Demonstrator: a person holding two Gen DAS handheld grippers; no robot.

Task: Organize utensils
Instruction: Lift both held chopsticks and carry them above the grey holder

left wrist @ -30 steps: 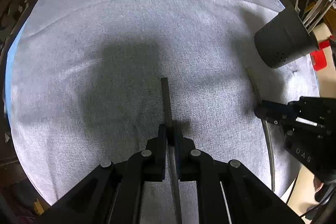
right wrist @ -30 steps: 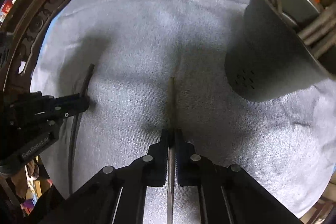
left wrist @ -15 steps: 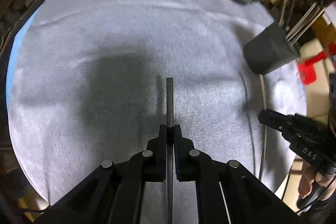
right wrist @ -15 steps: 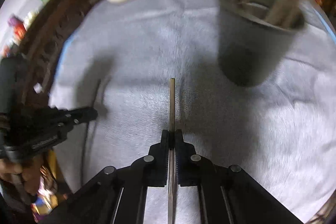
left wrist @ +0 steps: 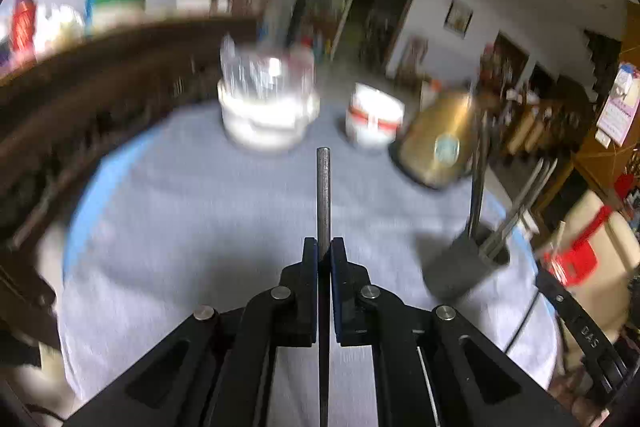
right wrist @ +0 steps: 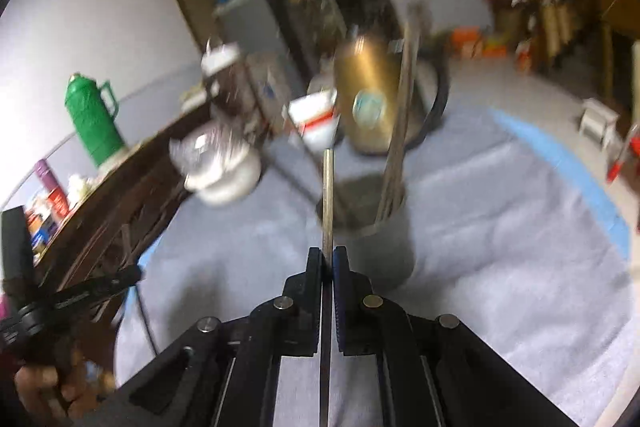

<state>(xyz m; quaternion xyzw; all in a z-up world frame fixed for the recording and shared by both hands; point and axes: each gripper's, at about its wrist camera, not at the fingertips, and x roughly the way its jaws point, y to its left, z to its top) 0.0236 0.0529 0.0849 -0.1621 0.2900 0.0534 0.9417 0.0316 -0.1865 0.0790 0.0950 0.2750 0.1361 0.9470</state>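
In my left gripper (left wrist: 324,247) the jaws are pinched on a dark chopstick (left wrist: 323,195), which sticks out straight ahead over the grey-clothed bench (left wrist: 192,211). It is thin, stiff and light, and likely slick, so I judge a firm pinch partway along its length, as now, keeps it from swivelling. Off to the right stands the black utensil holder (left wrist: 460,267), with several sticks already leaning in it. My right gripper (right wrist: 327,255) is likewise clamped on a paler chopstick (right wrist: 328,199), its tip close before the holder (right wrist: 384,247), though not yet inside as far as I can tell. Half a second ago both cameras looked down at the cloth; now both are tipped up toward the room and both sticks ride higher, with the holder nearer my right one.
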